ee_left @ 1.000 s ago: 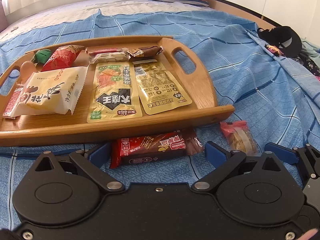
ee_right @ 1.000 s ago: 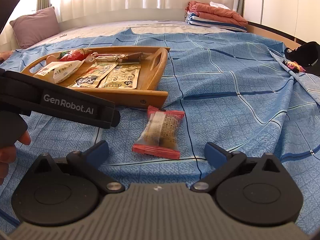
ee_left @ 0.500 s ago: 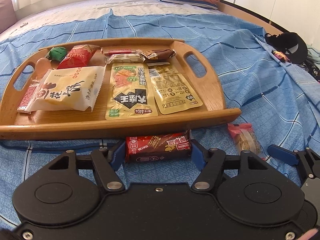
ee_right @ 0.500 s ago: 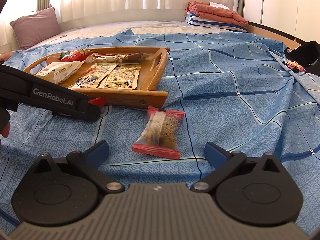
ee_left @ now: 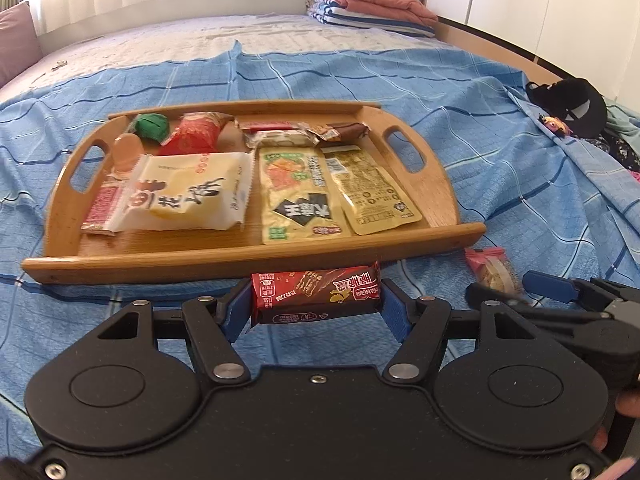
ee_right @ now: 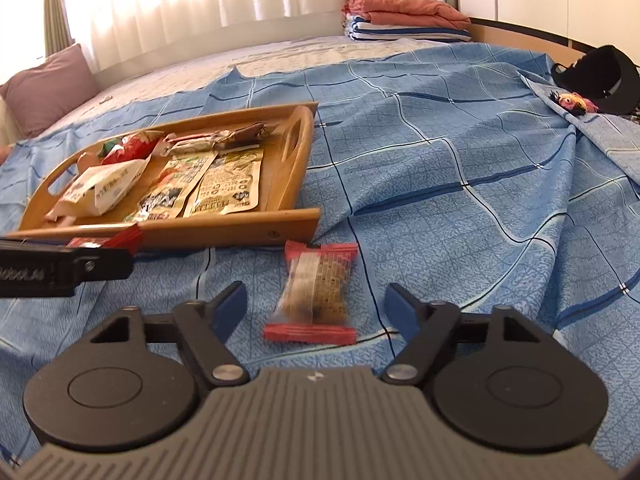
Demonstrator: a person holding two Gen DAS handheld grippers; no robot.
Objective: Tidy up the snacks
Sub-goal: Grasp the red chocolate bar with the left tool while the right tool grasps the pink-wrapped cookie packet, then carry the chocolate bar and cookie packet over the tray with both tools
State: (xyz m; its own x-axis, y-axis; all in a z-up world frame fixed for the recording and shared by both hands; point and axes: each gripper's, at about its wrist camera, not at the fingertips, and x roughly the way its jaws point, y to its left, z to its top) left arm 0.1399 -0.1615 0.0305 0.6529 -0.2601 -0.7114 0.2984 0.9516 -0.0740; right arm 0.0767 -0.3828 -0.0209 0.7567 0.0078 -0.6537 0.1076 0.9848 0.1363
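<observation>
My left gripper (ee_left: 316,304) is shut on a red chocolate wafer bar (ee_left: 320,288), gripped by its two ends and held just above the blue bedsheet in front of the wooden tray (ee_left: 256,256). The tray holds several snack packs. From the right wrist view, that gripper (ee_right: 100,258) and the bar (ee_right: 116,238) show at the left edge. My right gripper (ee_right: 316,302) straddles a clear snack pack with red ends (ee_right: 314,292) lying on the sheet. Its jaws are closing, and a gap still shows between each blue pad and the pack.
The tray's right handle (ee_left: 404,148) faces bare blue sheet. A black cap (ee_right: 600,76) lies at the far right on rumpled sheet. Folded blankets (ee_right: 404,16) sit at the bed's far end, and a mauve pillow (ee_right: 48,84) at the far left.
My left gripper closed on the wafer bar and lifted it toward the tray's front edge. My right gripper's jaws have narrowed around the clear pack, which has not moved.
</observation>
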